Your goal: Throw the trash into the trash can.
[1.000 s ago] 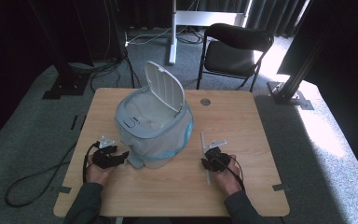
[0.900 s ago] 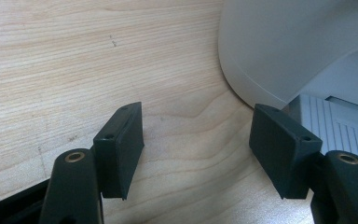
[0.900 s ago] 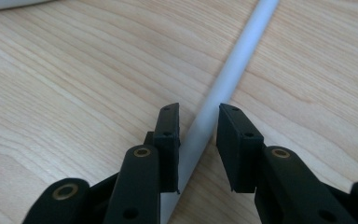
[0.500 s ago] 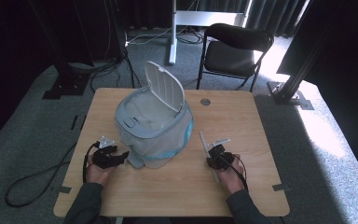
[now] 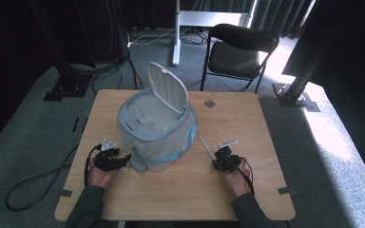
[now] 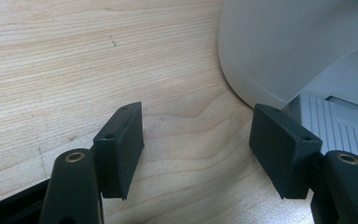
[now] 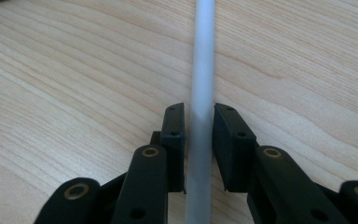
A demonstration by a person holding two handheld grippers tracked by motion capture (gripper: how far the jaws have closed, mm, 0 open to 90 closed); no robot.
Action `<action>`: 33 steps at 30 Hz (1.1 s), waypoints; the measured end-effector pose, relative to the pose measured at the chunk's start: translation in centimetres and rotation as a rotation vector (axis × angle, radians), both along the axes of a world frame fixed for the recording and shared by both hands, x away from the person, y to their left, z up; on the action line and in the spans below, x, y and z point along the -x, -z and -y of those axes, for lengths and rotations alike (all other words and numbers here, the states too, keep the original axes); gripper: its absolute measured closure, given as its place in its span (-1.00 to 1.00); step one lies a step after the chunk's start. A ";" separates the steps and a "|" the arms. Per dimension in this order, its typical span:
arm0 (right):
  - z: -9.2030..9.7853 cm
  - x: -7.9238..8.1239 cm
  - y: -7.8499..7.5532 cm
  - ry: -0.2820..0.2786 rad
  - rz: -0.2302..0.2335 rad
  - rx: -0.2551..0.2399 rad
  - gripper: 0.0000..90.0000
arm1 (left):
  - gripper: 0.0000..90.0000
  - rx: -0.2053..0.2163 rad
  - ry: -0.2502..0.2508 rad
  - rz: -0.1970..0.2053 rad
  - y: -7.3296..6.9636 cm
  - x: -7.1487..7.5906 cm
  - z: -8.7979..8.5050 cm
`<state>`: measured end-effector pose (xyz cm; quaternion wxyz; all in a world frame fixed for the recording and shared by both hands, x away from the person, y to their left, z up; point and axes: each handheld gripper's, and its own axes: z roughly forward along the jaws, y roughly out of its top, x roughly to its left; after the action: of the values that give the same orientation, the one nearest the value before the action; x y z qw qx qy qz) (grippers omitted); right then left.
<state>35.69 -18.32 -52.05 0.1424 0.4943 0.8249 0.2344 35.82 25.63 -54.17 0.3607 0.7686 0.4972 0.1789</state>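
A pale grey lidded bin (image 5: 157,137) with a plastic liner stands on the wooden table (image 5: 247,123), its lid (image 5: 168,90) tipped up. My left gripper (image 5: 126,158) lies at the bin's lower left. Its jaws are open (image 6: 198,140) with only bare wood between them, and the bin's base (image 6: 284,46) is just beyond the right pad. My right gripper (image 5: 215,160) is to the right of the bin. A thin white rod (image 5: 205,145) slants up and left from it. Its jaws have just been closing, and the pads (image 7: 199,140) now press both sides of the rod (image 7: 204,56).
A black chair (image 5: 240,50) and a white stand (image 5: 177,33) are beyond the table's far edge. A round cable hole (image 5: 209,103) sits near that edge. Black cable (image 5: 38,180) trails off the table's left side onto the grey carpet.
The right hand has shifted slightly to the right with the rod between its jaws. The left hand and the bin have not moved.
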 end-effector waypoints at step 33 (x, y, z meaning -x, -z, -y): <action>1.0 1.8 -3.4 0.016 0.179 -0.053 0.75 | -0.22 -0.001 -0.001 0.001 0.0 0.0 0.0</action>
<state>33.91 -19.35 -48.66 0.2043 0.4813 0.7984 0.2985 35.83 25.62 -54.17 0.3604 0.7686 0.4971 0.1797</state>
